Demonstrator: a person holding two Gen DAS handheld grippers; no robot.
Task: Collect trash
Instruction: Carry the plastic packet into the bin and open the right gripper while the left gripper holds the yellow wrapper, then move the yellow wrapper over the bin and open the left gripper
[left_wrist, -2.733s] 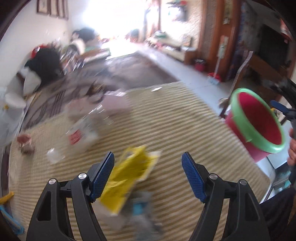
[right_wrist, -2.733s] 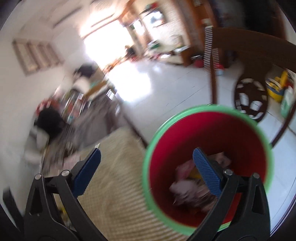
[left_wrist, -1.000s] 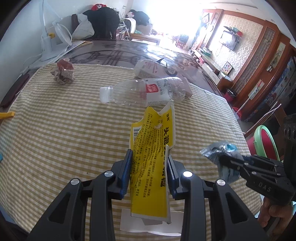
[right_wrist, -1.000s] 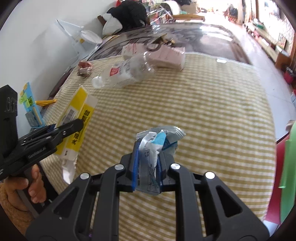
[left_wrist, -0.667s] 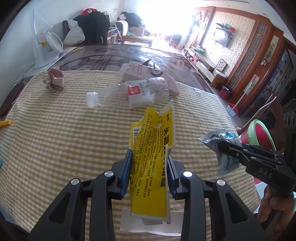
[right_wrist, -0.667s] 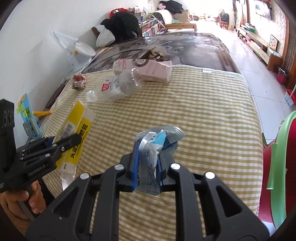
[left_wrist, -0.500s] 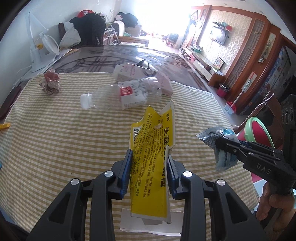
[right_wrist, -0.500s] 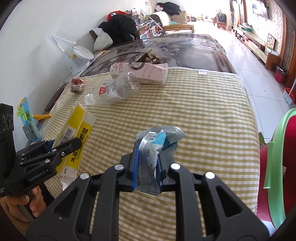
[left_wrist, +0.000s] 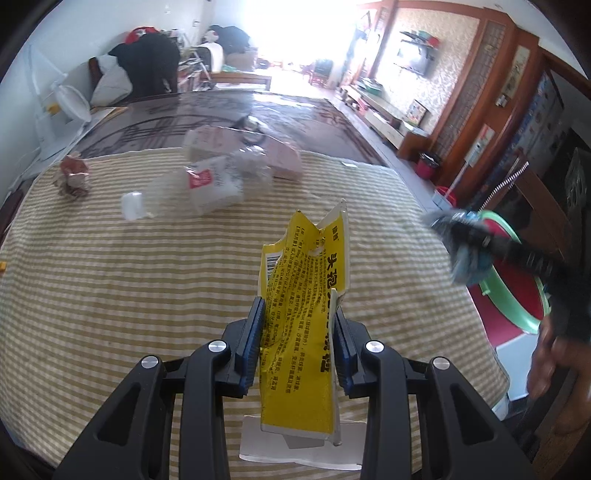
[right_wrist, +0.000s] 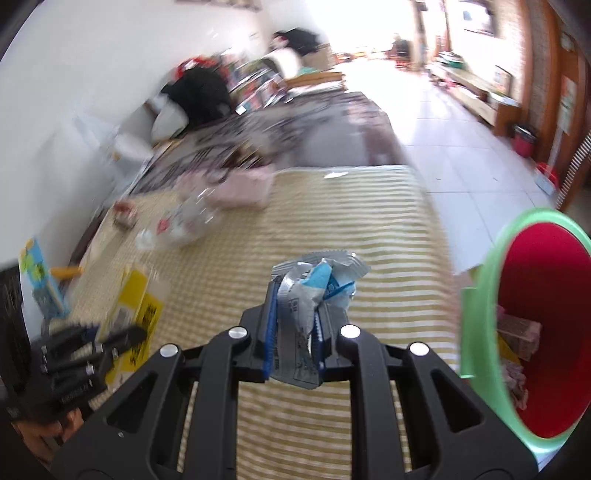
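Observation:
My left gripper (left_wrist: 299, 314) is shut on a torn yellow carton (left_wrist: 303, 295), held above the checked tablecloth (left_wrist: 110, 280). My right gripper (right_wrist: 293, 306) is shut on a crumpled silver and blue wrapper (right_wrist: 317, 284); in the left wrist view that gripper (left_wrist: 461, 225) shows blurred at the right, over the red bin with a green rim (left_wrist: 517, 291). The bin (right_wrist: 535, 325) stands beside the table's right edge with trash inside. An empty clear bottle (left_wrist: 195, 188), a pink box (left_wrist: 273, 155) and a crumpled paper ball (left_wrist: 72, 177) lie on the far part of the cloth.
A white fan (left_wrist: 66, 107) stands at the far left by the wall. A dark patterned table surface (left_wrist: 221, 110) continues beyond the cloth. Tiled floor (right_wrist: 461, 140) lies to the right of the table. A hand (left_wrist: 550, 354) holds the right gripper.
Both grippers have moved right toward the bin with their loads. The right gripper now reaches over the bin's rim, and more of the bin's inside shows in the right wrist view.

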